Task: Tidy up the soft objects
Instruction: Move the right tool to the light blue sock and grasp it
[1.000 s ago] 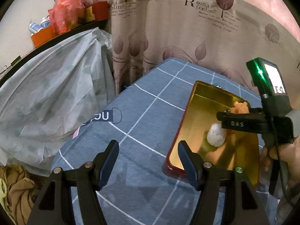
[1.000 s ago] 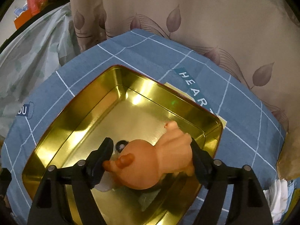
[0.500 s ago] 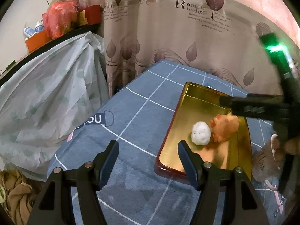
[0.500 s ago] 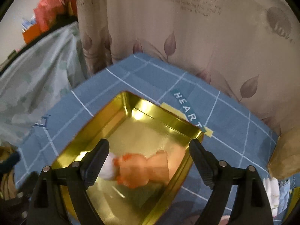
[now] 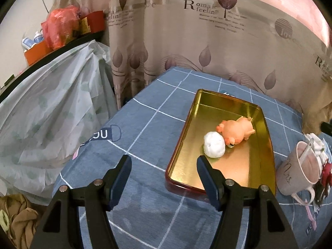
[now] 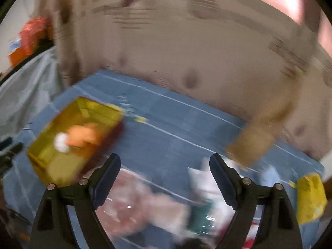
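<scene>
An orange soft pig toy (image 5: 236, 129) lies in the gold tin tray (image 5: 257, 166) beside a white soft ball (image 5: 214, 147). My left gripper (image 5: 164, 165) stands open over the blue checked cloth, just left of the tray's near corner, with nothing between its fingers. In the blurred right wrist view my right gripper (image 6: 165, 164) is open and empty, up and to the right of the tray (image 6: 43, 159); the orange pig toy (image 6: 85, 134) and the white ball (image 6: 61, 142) show in it. Below its fingers is a blurred heap of soft things (image 6: 166, 205).
A pink mug (image 5: 300, 170) with a straw stands right of the tray, small items behind it. A leaf-print curtain (image 5: 207, 41) hangs behind the table. A plastic-covered heap (image 5: 45, 108) is on the left. A brown paper bag (image 6: 255, 145) and a yellow packet (image 6: 310, 197) lie at the right.
My right gripper let go of the orange pig in the tray, then rose and swung away to the right. The left gripper stayed about where it was.
</scene>
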`<state>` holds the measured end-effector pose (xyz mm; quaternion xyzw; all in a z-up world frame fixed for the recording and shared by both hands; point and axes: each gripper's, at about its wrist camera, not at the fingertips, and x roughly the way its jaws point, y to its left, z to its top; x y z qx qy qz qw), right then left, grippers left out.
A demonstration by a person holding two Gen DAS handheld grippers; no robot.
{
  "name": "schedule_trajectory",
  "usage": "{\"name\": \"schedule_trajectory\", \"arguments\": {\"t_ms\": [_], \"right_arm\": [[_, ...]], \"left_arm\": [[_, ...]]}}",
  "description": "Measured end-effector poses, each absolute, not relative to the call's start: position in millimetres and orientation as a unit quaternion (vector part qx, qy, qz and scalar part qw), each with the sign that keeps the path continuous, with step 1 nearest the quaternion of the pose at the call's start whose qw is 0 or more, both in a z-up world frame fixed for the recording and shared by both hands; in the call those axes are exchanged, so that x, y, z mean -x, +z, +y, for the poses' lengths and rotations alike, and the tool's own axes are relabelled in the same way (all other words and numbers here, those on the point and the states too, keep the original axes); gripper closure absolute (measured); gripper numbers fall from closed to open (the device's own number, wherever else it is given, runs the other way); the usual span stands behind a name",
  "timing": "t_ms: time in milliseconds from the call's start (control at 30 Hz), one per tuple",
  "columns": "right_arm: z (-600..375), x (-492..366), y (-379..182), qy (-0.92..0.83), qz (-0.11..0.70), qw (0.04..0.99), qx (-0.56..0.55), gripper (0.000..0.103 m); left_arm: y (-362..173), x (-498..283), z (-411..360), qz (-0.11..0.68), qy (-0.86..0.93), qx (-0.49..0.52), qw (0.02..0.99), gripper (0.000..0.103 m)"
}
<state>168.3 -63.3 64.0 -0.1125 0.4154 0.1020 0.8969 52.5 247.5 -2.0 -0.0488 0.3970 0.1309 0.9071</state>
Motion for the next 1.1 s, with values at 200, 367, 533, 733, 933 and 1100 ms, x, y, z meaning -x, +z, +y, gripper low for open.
{"name": "schedule_trajectory", "arguments": {"t_ms": [200, 367, 533, 733, 933, 1100], "right_arm": [[-174, -170, 52, -0.001, 0.430, 0.899, 0.085, 0.018], [-245, -173, 36, -0.051, 0.436, 0.896, 0.069, 0.018], [-290, -179, 8, -0.068, 0.454, 0.887, 0.055, 0.018], [-309, -192, -21, -0.064, 0.461, 0.884, 0.038, 0.018], [-312, -214, -45, -0.047, 0.462, 0.885, 0.034, 0.018], [-312, -224, -59, -0.029, 0.464, 0.885, 0.031, 0.034]], "left_arm": [[-1, -53, 236, 0.396, 0.118, 0.031, 0.910, 0.036], [0, -52, 219, 0.395, 0.093, 0.014, 0.914, 0.036], [2, -51, 197, 0.400, 0.061, 0.008, 0.915, 0.036], [5, -44, 155, 0.410, 0.013, -0.010, 0.912, 0.036], [17, -45, 105, 0.409, -0.042, -0.033, 0.911, 0.036], [19, -49, 56, 0.409, -0.093, -0.060, 0.906, 0.036]]}}
